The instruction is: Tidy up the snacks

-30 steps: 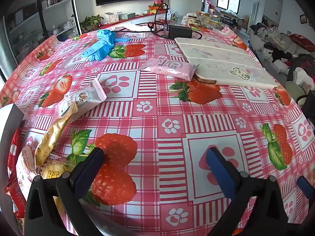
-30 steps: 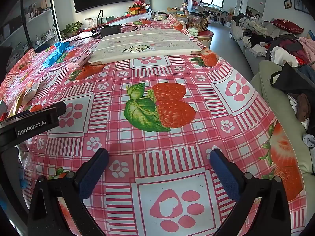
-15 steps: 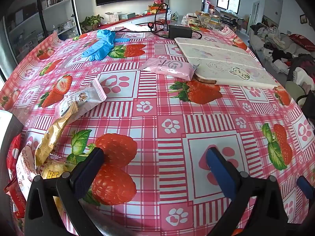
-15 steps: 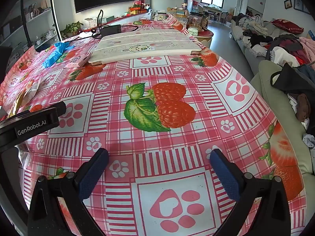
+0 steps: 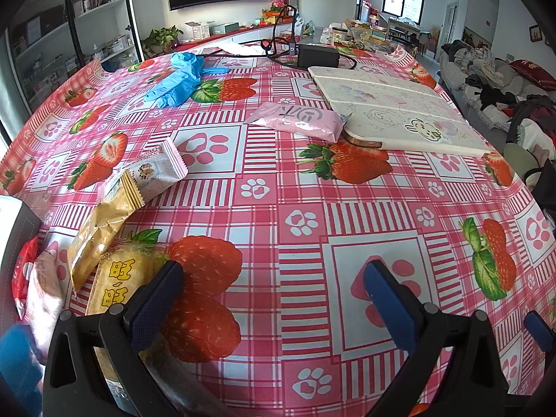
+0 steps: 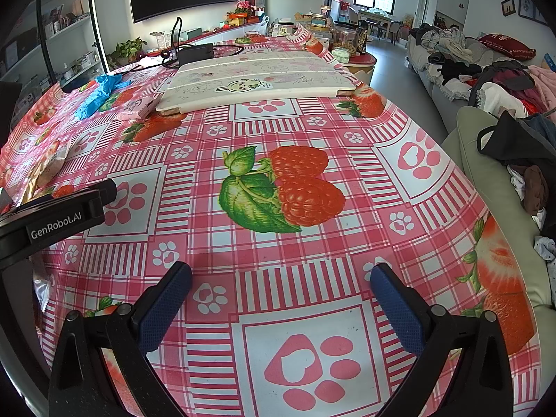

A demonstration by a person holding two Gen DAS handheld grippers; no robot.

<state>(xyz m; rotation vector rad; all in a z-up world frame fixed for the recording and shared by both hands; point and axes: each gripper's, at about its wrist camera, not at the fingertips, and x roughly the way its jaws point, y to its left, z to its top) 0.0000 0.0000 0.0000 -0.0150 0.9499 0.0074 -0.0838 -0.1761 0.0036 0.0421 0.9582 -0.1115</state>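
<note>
Snack packets lie on the left of the strawberry tablecloth in the left wrist view: a white-and-pink packet [image 5: 153, 172], a golden packet [image 5: 100, 222], a yellow packet with Chinese characters [image 5: 120, 279], a red one [image 5: 24, 271] and a pale pink one [image 5: 45, 288]. A pink packet [image 5: 300, 121] lies further back beside a white board [image 5: 396, 111]; it also shows in the right wrist view [image 6: 135, 107]. My left gripper [image 5: 272, 293] is open and empty, just right of the yellow packet. My right gripper [image 6: 279, 293] is open and empty over bare cloth.
Blue gloves [image 5: 180, 80] and a black power adapter with cables [image 5: 318, 55] lie at the back. A dark box edge [image 5: 14, 229] stands at the far left. A sofa with clothes [image 6: 504, 104] is right of the table. The left gripper body [image 6: 52, 219] shows at left.
The left gripper has shifted slightly, so more of the snack pile at the left shows. The right gripper has barely moved.
</note>
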